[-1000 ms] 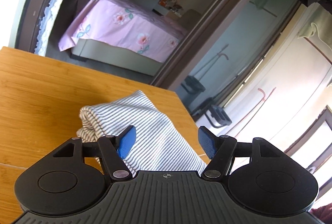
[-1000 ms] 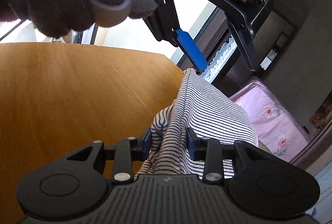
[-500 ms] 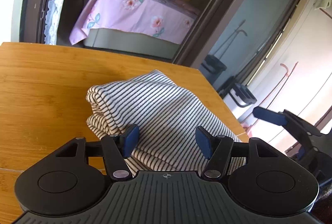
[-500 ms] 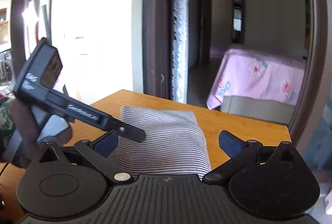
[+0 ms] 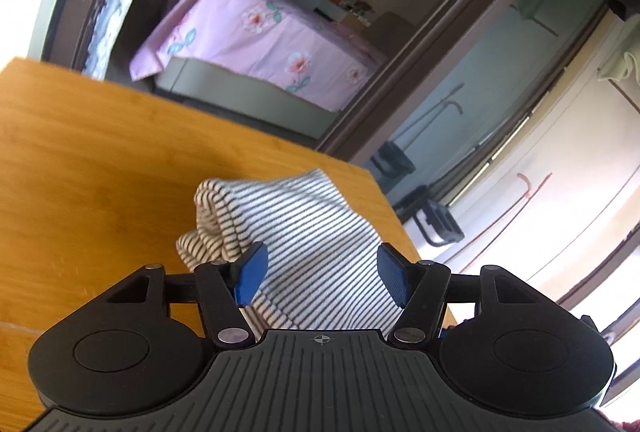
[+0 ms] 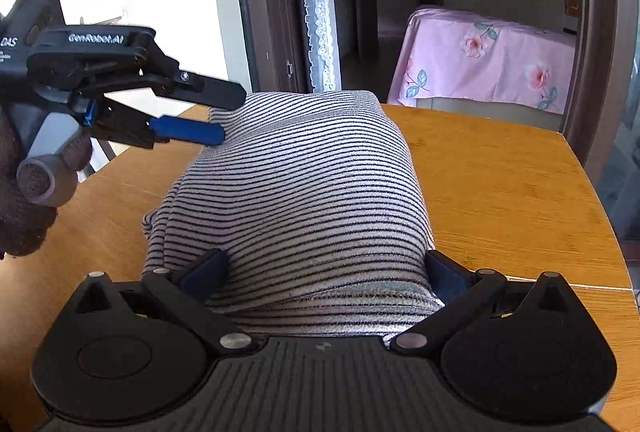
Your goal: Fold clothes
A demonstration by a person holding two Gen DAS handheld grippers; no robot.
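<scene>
Your wooden table (image 6: pixel 500 184) has the folded striped shirt (image 6: pixel 304 188) near its far corner. Right gripper (image 6: pixel 326 272) is spread wide w/ the bundle between its pads, not squeezing. Left gripper (image 5: pixel 320 272), marked "GenRobot.AI", is open, holding nothing.

Beyond the far edge of my wooden table (image 6: pixel 500 184) stands a bed under a pink flowered cover (image 6: pixel 484 60). A white lace curtain (image 6: pixel 318 0) hangs by the dark door frame (image 6: pixel 272 4) at the far left corner.
</scene>
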